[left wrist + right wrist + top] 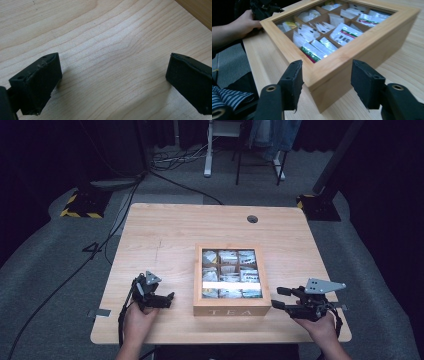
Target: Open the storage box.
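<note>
Table (165,230) of light wood carries a wooden tea box (232,307) with a glass lid, near the front edge, tea bags (344,33) inside its compartments. Right gripper (278,297) is held level at the box's right front corner, jaws spread with nothing between them. Left gripper (169,299) rests low on the table left of the box, pointing toward it, jaws wide apart over bare wood.
</note>
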